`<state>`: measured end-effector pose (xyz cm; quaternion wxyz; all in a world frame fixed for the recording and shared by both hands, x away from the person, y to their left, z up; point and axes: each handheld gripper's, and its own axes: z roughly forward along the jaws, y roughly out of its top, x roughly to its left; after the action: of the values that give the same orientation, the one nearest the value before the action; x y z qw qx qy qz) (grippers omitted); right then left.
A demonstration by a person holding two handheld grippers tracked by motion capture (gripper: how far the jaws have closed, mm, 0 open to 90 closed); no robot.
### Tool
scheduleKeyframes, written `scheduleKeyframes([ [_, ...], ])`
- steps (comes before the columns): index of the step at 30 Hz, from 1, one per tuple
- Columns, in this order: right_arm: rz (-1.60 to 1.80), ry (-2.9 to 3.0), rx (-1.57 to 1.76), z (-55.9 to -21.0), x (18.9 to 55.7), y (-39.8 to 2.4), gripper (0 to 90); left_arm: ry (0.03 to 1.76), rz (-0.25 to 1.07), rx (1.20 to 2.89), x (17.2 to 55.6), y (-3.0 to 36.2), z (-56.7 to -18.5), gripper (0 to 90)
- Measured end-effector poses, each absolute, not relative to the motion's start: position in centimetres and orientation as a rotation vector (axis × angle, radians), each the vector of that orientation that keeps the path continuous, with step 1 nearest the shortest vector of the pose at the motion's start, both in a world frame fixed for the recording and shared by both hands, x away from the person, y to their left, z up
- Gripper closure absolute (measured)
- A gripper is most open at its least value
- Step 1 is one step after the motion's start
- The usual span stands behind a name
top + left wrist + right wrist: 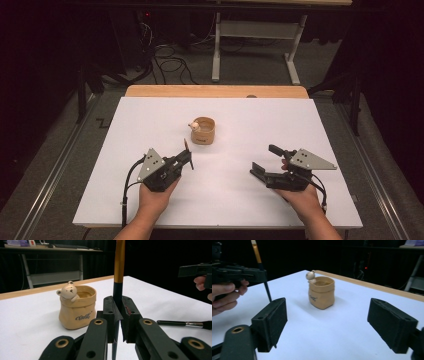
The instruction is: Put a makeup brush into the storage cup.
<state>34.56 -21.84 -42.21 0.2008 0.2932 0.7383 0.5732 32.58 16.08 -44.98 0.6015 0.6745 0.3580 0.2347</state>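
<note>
Caution: brush may miss the cup or tip it over

Currently the left claw (pixel 186 159) is clamped on a brush (pixel 119 262), gripping its black lower shaft so the gold handle stands upright. The bear cup (pixel 202 131) sits on the white bench (pixel 125 200) at about 1 o'clock from that claw, near but apart. The right claw (pixel 266 161) stands wide with nothing between its jaws, at about 4 o'clock from the cup. A second brush (pixel 185 323) lies flat on the bench.

Likely faults:
- The grip sits low on the shaft; the brush could pivot or slip during tilting.
- A low approach could strike the cup rim and topple this light container.
- The free claw is not steadying the cup.
</note>
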Motion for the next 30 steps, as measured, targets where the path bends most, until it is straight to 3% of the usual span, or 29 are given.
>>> scheduleKeyframes([
  [6,1.570,2.012,0.830,-42.7,34.4,-22.9,11.3,0.834,0.556,1.555,32.7,16.4,-44.9,83.2],
  [11,1.554,1.967,0.883,-43.1,34.4,-23.7,0.4,0.840,0.553,1.545,33.3,16.5,-44.7,83.3],
  [30,1.545,1.946,0.878,-43.4,34.2,-24.3,0.4,0.868,0.586,1.494,35.5,17.0,-41.7,83.3],
])
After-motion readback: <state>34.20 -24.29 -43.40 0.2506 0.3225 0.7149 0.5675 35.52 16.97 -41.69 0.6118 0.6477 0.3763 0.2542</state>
